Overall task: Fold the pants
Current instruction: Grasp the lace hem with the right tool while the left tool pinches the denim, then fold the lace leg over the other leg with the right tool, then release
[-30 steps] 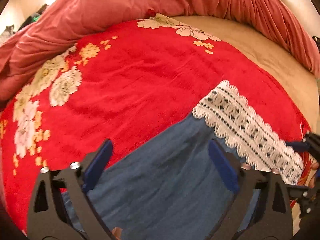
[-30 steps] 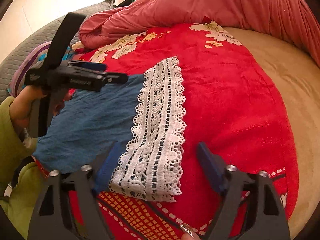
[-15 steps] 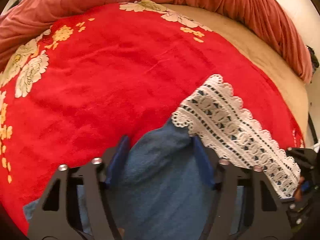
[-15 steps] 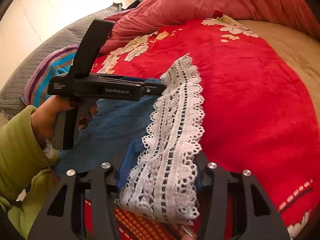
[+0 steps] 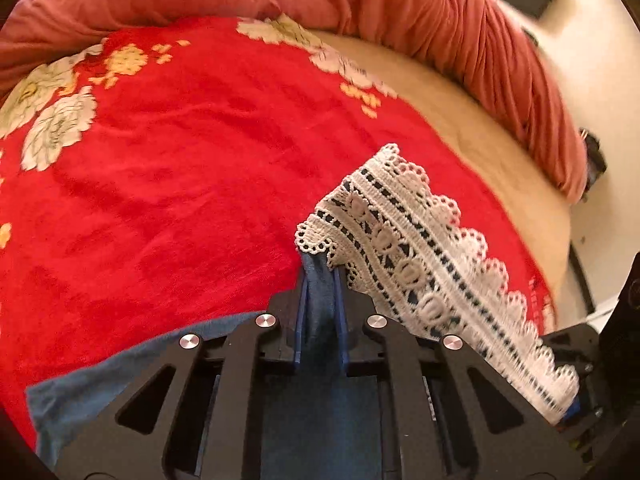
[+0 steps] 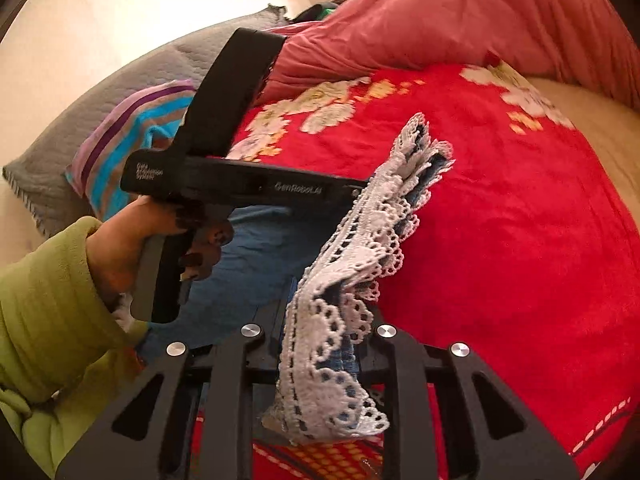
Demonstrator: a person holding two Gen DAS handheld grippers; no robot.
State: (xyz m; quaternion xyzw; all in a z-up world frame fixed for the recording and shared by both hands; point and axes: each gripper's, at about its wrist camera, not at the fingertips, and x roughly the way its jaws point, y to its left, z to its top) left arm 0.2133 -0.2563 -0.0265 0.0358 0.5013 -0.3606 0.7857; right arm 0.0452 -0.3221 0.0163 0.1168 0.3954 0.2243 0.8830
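Jaws pinch pants (image 5: 320,296) | both grippers | lace hem (image 5: 416,264) spans left-right

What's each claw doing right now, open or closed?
Left claw: closed on the pants, blue fabric beside the lace.
Right claw: closed on the pants' lace hem.

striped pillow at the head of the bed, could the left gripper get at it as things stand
Probably not right now. The left gripper is shut on the blue pants beside their lace hem, so it would have to let go first. The striped pillow itself lies uncovered.
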